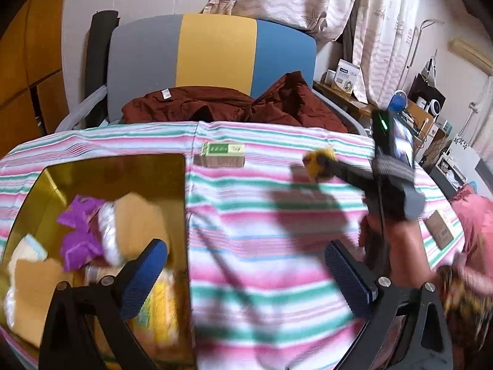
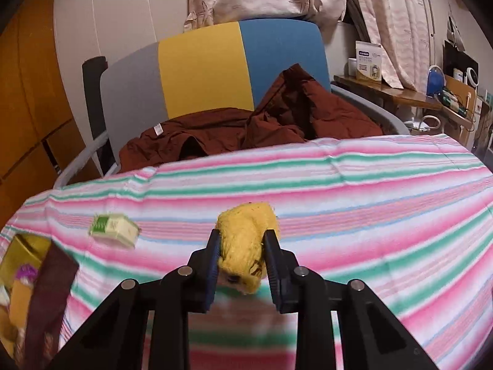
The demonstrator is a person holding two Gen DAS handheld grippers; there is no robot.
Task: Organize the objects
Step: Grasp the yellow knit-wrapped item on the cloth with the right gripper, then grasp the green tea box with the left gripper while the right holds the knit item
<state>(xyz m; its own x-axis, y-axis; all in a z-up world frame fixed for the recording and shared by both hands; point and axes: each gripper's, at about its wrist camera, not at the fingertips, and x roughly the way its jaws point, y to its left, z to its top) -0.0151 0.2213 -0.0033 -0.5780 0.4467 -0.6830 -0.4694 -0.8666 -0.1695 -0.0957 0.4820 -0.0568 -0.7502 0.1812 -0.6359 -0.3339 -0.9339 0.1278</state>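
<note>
Two grippers are in view above a table covered with a striped cloth point(image 2: 369, 185). The right gripper point(image 2: 242, 254) is closed on a yellow plush toy point(image 2: 243, 240); its pads press the toy from both sides and the fabric bulges out ahead of the fingertips. From the left wrist view the toy point(image 1: 319, 162) sits at the end of the right gripper's arm, raised off the cloth, with a shadow falling beneath it. That height suggests a carry in progress rather than a pick.

The left gripper point(image 1: 243, 274) is spread wide and holds nothing. Its left finger point(image 1: 143, 274) hangs over the open gold-lined box point(image 1: 92, 169), which already contains a purple item point(image 1: 78, 234) and several pale packets. The box stands on the left of the table, and I judge it to be the collection point.

One small green-and-white carton point(image 1: 222, 154) lies on the cloth, just beyond the box's far right corner, untouched. A brown packet point(image 1: 439, 228) lies near the right edge.

A dark red garment point(image 2: 246, 126) is heaped on the chair behind the table.

Judgement: the toy is bound for the box; the carton and packet remain outstanding.
</note>
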